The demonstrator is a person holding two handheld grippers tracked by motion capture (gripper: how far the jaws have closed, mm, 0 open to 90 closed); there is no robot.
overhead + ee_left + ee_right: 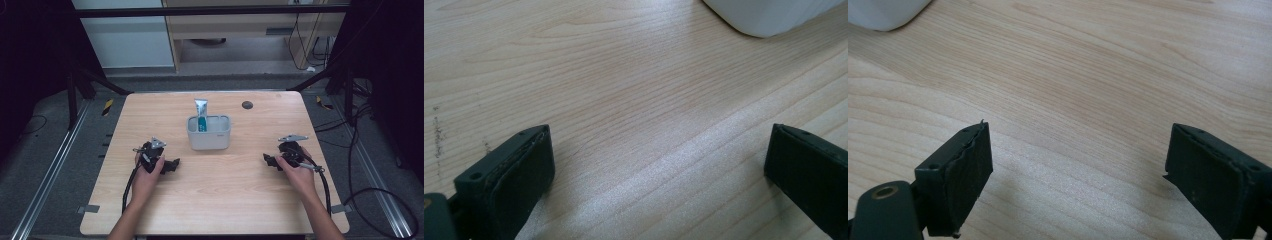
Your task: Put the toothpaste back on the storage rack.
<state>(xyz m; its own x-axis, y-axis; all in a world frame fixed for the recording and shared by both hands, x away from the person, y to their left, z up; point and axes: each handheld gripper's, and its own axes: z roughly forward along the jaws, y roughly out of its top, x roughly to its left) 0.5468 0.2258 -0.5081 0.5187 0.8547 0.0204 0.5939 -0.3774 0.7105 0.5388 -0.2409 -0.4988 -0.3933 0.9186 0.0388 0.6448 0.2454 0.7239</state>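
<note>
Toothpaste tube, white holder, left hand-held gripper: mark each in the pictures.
toothpaste tube [201,108]: high view, upper part standing out of the holder.
white holder [209,140]: high view, front wall.
left hand-held gripper [172,164]: high view, midway between its fingertips.

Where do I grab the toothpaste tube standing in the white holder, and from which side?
Grip the tube by its upper end, the part that sticks up above the rim of the white holder, coming straight down from above. It stands nearly upright in the back-left corner, so the walls block any approach from the side. That end looks flat, so probably close across its thin faces. Both grippers rest open on the table.
</note>
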